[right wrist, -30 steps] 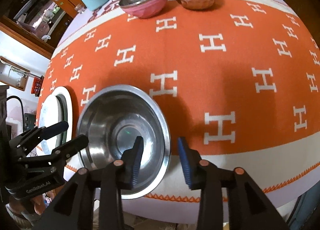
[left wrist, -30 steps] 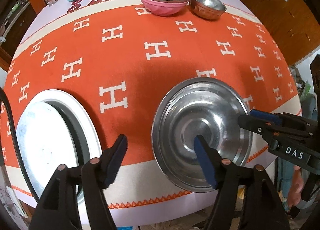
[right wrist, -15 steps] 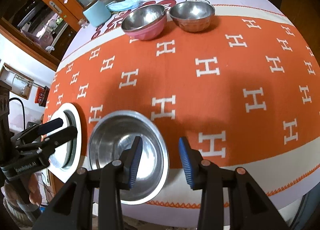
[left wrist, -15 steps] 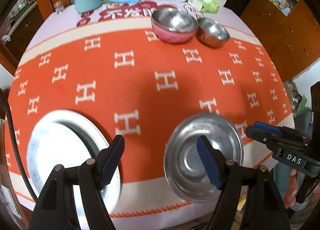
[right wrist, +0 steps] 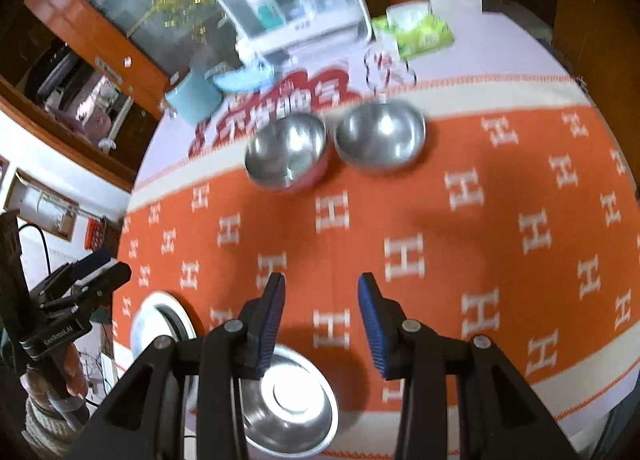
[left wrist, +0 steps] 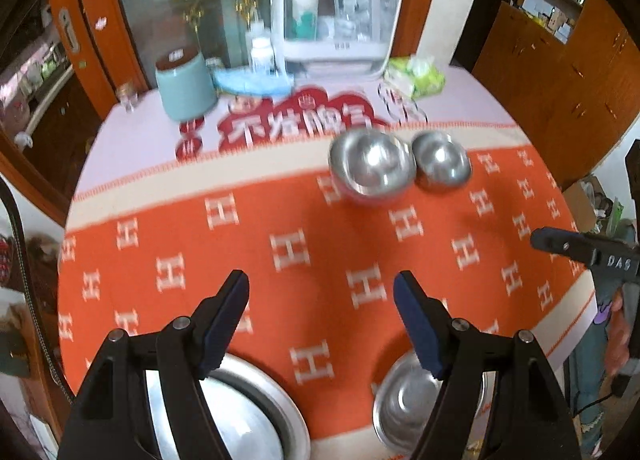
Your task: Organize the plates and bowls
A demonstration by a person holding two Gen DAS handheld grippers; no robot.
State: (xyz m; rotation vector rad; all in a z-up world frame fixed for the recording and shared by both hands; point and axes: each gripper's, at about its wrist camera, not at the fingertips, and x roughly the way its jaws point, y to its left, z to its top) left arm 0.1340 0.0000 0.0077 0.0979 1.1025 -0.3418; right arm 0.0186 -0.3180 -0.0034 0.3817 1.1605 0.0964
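Big round desk takes up most of the view, covered with an orange cloth full of white H marks. At the far edge sits a white cabinet-type appliance, with a teal canister to its left and a green tissue pack to its right.

Near edge: a white plate with a metal lid-like disc on the left, and just beside it a steel plate lying flat. Way across the cloth, two bowls almost touching: a steel-lined pink bowl and a plain steel bowl.

Left tongs are spread wide, nothing between them. Right tongs are apart too, narrower gap, also gripping nothing, just above the steel plate.
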